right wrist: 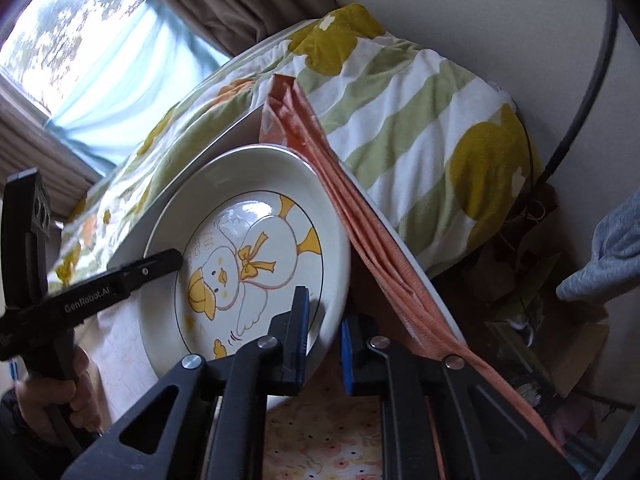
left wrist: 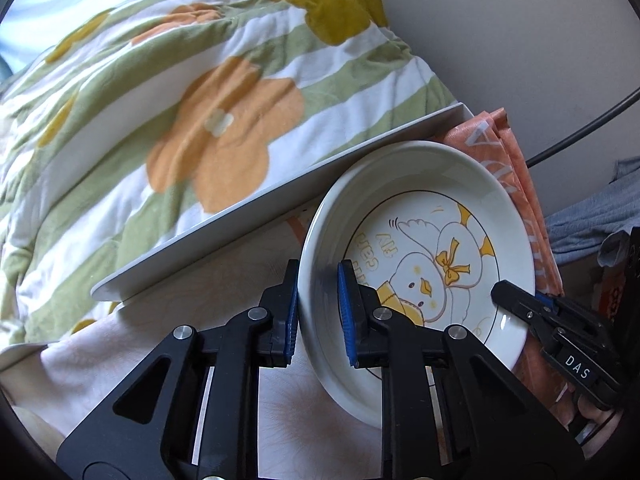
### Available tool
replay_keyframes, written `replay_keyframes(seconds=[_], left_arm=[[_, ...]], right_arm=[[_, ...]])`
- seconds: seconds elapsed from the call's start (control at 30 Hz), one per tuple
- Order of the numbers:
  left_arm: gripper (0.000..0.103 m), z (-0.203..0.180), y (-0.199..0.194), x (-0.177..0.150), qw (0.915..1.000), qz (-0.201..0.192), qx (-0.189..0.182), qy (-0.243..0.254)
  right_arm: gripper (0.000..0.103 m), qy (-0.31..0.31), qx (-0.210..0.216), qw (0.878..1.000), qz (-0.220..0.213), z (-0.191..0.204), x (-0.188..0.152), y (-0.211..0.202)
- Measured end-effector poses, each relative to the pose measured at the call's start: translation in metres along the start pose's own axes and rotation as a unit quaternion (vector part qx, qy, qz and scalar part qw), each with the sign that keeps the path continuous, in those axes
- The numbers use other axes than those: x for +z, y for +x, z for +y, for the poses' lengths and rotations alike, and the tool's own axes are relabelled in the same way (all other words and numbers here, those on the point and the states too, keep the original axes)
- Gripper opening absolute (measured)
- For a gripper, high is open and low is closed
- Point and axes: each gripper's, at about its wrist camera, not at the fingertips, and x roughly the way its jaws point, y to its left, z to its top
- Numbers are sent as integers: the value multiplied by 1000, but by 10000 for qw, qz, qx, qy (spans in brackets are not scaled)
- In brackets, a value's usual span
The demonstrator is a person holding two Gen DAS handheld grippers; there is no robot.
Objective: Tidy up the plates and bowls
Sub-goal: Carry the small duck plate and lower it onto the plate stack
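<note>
Both the left tool point(left wrist: 319, 312) and right tool point(right wrist: 324, 344) are pinching opposite rims of the white ceramic duck-print plate point(left wrist: 420, 264). Uneven lifting risks slipping the glossy rim free, dropping it onto the tabletop point(left wrist: 224, 292).

Daylight enters through the window point(right wrist: 68, 36), upper left; heavy fisheye bending, dark vignetted corners, slight softness throughout.

"DAS", "GenRobot.AI" on tongs point(left wrist: 578, 368)

Blk grippers point(left wrist: 318, 312), blue pads point(left wrist: 347, 312), silver screws point(left wrist: 258, 313)
</note>
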Motion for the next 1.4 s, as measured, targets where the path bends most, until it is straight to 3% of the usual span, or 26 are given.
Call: replay_keyframes(seconds=[0.33, 0.6, 0.83, 0.97, 1.23, 1.4], left_arm=[[16, -8, -28, -16, 9993, -271, 221, 163], [16, -8, -91, -52, 9974, -655, 263, 121], [16, -1, -166, -113, 9955, -894, 270, -152], [16, 6, -202, -158, 9923, -1096, 497, -281], [16, 35, -256, -243, 9862, -1271, 791, -701], [16, 52, -267, -286, 9831, -1255, 916, -972]], right_arm=[[13, -319, 68, 9995, -31, 6, -1, -12], [13, -624, 126, 9973, -358, 33, -15, -59], [13, -948, 206, 9937, -553, 73, -49, -119], [13, -1111, 342, 9914, -593, 95, -75, -139], [13, -1465, 565, 9862, -519, 138, -131, -154], [13, -1791, 747, 9805, -303, 160, -158, -147]])
